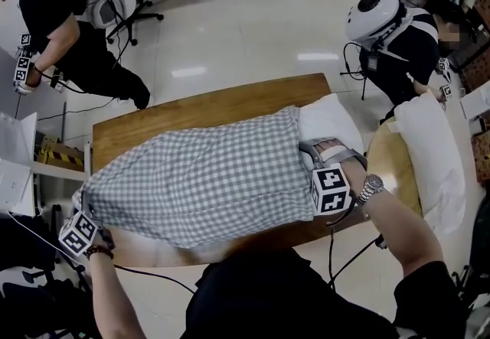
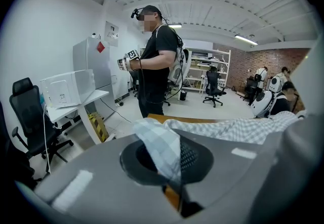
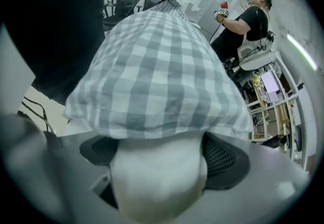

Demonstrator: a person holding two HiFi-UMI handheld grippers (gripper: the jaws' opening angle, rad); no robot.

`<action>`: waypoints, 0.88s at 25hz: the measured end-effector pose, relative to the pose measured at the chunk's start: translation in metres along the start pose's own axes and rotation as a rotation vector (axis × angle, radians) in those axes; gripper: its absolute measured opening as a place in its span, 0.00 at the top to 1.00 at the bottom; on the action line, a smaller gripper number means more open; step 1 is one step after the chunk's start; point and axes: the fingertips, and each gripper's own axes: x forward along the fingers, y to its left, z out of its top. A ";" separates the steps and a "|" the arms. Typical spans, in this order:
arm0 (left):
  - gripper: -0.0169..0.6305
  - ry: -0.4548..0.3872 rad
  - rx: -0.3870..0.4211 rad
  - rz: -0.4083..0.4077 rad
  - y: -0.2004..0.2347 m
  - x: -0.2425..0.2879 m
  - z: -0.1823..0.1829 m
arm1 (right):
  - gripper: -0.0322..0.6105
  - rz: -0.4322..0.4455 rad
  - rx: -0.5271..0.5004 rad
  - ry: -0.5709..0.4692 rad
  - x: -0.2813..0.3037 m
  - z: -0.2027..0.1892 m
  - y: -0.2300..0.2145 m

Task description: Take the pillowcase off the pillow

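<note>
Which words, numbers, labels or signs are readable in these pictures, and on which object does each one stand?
No text is readable in any view.
Left marker cube and right marker cube: black-and-white square patterns only, no letters.
Red sign on the grey cabinet: too small to read.
Label on the white box: too small and blurred to read.

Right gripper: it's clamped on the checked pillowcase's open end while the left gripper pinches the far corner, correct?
Not quite. The right gripper is clamped on the white pillow sticking out of the pillowcase, as the right gripper view shows. The left gripper does pinch the far corner.
</note>
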 end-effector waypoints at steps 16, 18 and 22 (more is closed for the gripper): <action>0.96 0.034 0.039 0.065 -0.002 0.008 -0.010 | 0.77 -0.181 -0.006 -0.095 0.004 -0.009 -0.018; 0.96 0.040 0.034 0.077 0.005 0.006 -0.006 | 0.83 -0.220 -0.006 -0.096 -0.009 -0.004 -0.027; 0.96 0.024 0.008 0.097 0.019 0.002 0.005 | 0.87 -0.291 -0.003 -0.089 -0.035 0.007 -0.044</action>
